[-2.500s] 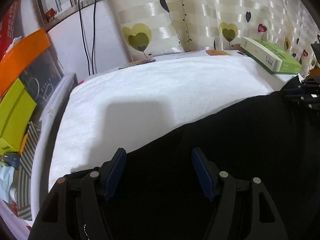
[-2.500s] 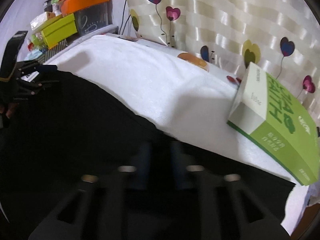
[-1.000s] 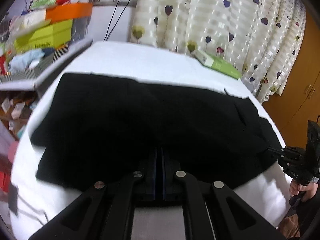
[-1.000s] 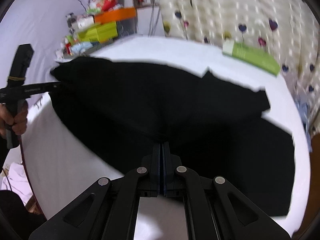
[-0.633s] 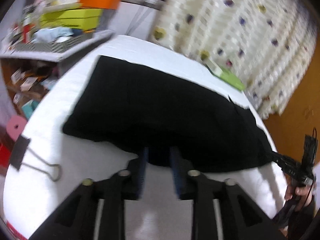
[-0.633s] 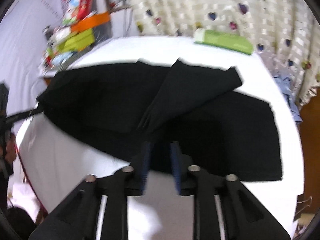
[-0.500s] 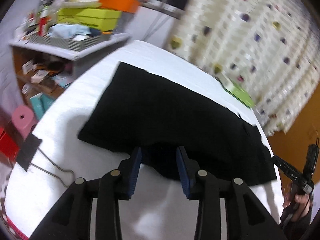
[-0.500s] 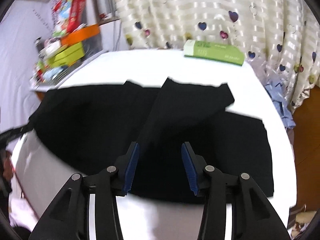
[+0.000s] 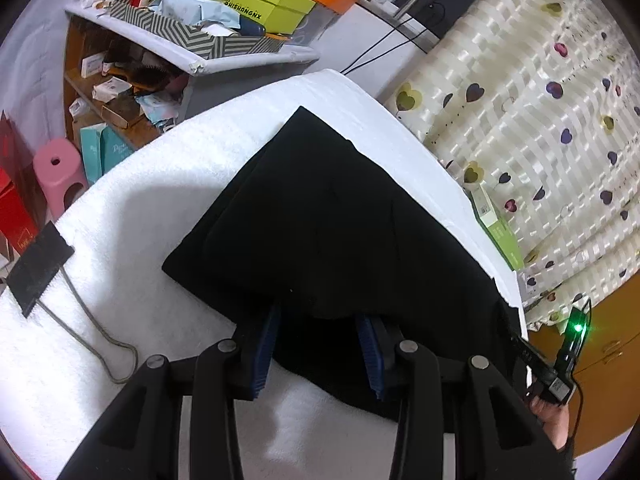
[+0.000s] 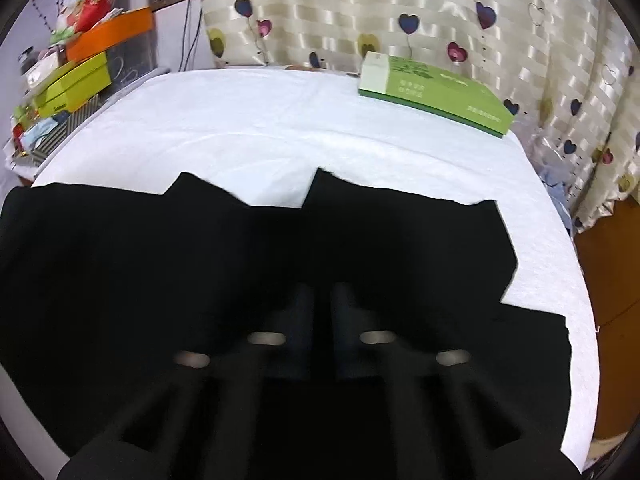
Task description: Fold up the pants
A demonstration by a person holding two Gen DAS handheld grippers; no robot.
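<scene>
The black pants (image 9: pixel 320 216) lie flat and folded on the white towel-covered table (image 9: pixel 140 216). My left gripper (image 9: pixel 318 344) is open, and its blue pads (image 9: pixel 264 356) straddle the pants' near edge. In the right wrist view the pants (image 10: pixel 160 260) fill the lower half, with two corners pointing away from me. My right gripper (image 10: pixel 322 308) is low over them and blurred, its fingers drawn almost together with black cloth in the narrow gap. In the left wrist view a hand (image 9: pixel 550 412) holds that gripper's handle, which shows a green light, at the pants' right end.
A green box (image 10: pixel 432 88) lies at the table's far edge by the heart-print curtain (image 10: pixel 400 8). A black binder clip (image 9: pixel 38 268) with a wire handle sits on the towel's left. A cluttered shelf (image 9: pixel 192 36) and a pink stool (image 9: pixel 60 168) stand beyond the left side.
One second ago both grippers were shut on the pants; both then opened and let go. The left stays open at the near edge; the right has dropped lower and its fingers have closed in.
</scene>
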